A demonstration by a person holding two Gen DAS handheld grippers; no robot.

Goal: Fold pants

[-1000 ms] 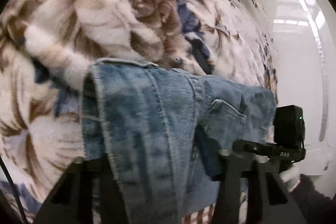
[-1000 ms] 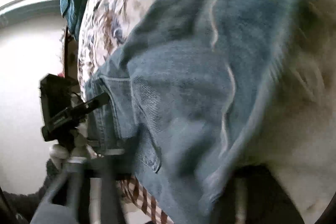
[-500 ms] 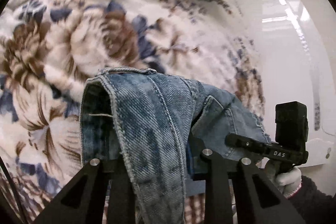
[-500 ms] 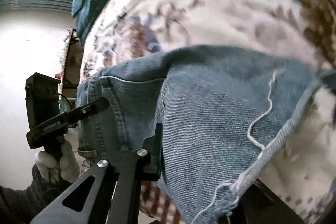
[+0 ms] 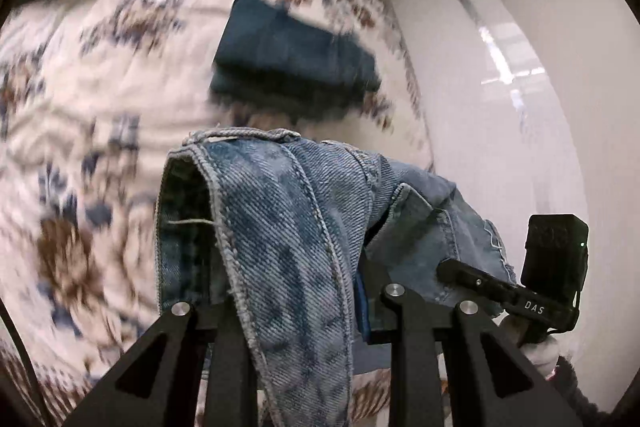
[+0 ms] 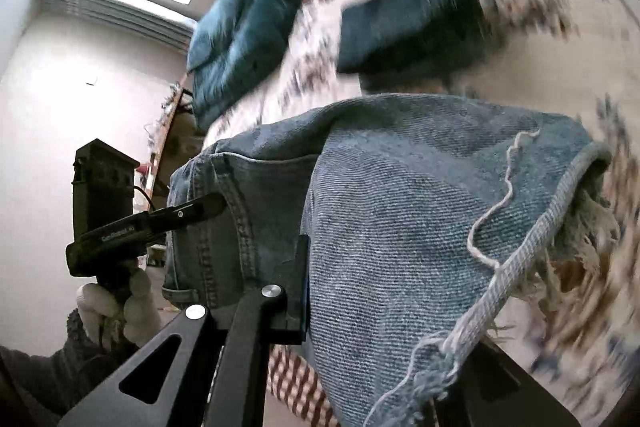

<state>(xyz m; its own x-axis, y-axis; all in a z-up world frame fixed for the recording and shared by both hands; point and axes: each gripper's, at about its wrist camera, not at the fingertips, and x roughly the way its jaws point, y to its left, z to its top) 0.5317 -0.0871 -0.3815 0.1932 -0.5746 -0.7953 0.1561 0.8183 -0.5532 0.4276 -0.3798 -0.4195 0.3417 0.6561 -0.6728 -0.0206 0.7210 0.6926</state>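
Folded light blue jeans (image 5: 280, 227) hang between both grippers, lifted above the floral bedspread (image 5: 100, 107). My left gripper (image 5: 292, 311) is shut on the jeans, denim draped over and between its fingers. My right gripper (image 6: 380, 307) is shut on the other side of the jeans (image 6: 400, 207), whose frayed hem hangs at the right. Each view shows the other gripper at its edge: the right one (image 5: 520, 291) in the left wrist view, the left one (image 6: 132, 227) in the right wrist view.
A stack of folded dark blue pants (image 5: 288, 59) lies on the bed ahead; it also shows in the right wrist view (image 6: 412, 27). A teal pillow (image 6: 244, 31) lies at the bed's far end. A white wall (image 5: 520, 87) borders the bed.
Both grippers have lifted the jeans off the bedspread and carried them toward the stack of dark pants, which now sits larger and closer in both views.
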